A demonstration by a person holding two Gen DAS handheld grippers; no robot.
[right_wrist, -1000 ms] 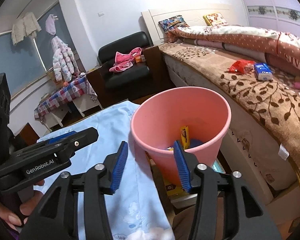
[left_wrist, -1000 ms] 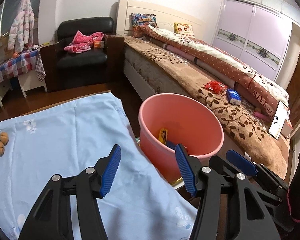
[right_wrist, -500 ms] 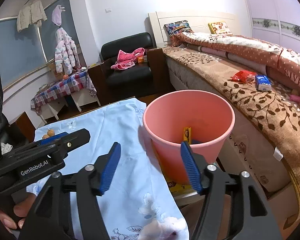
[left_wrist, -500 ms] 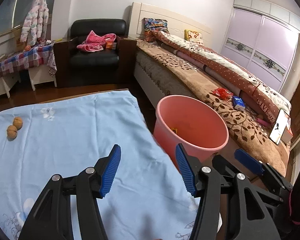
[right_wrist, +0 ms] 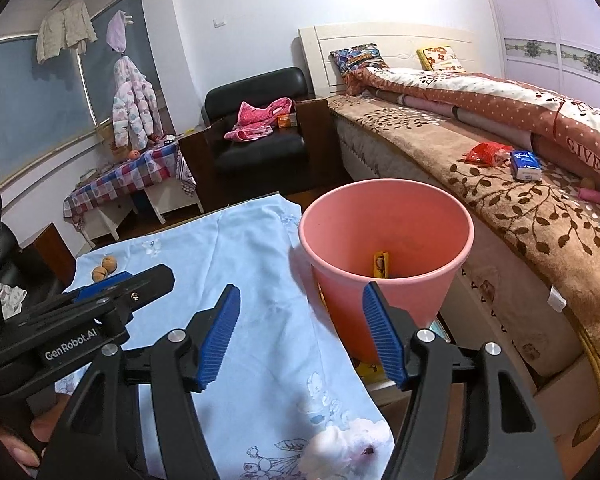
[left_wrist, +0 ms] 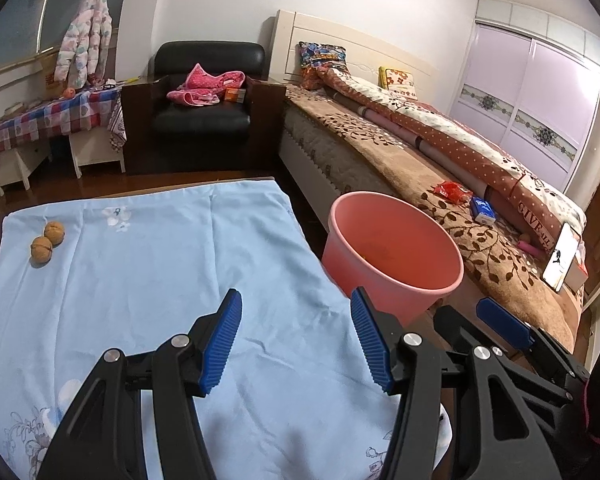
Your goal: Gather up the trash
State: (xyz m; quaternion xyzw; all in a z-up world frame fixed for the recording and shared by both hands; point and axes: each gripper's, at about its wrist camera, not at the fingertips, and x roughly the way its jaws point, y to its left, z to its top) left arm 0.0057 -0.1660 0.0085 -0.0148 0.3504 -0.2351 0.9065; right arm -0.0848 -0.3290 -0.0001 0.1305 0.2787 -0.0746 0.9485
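A pink bin [left_wrist: 396, 256] stands between the table and the bed; it also shows in the right wrist view [right_wrist: 388, 240], with a yellow wrapper [right_wrist: 381, 264] inside. My left gripper [left_wrist: 296, 340] is open and empty above the blue cloth, left of the bin. My right gripper [right_wrist: 300, 336] is open and empty at the table's right edge, in front of the bin. Two walnuts [left_wrist: 48, 238] lie on the cloth at the far left, also seen in the right wrist view [right_wrist: 105, 267]. A red packet [left_wrist: 452, 192] and a blue tissue pack [left_wrist: 483, 210] lie on the bed.
A light blue cloth [left_wrist: 160, 272] covers the table. The bed [left_wrist: 440, 168] runs along the right. A black armchair [left_wrist: 204, 108] with pink clothes stands behind. A checked side table [left_wrist: 48, 116] is at the far left. A phone [left_wrist: 560, 256] leans on the bed.
Both grippers have pulled back and up from the bin, so more of the table and the walnuts show. Both stay open and empty.
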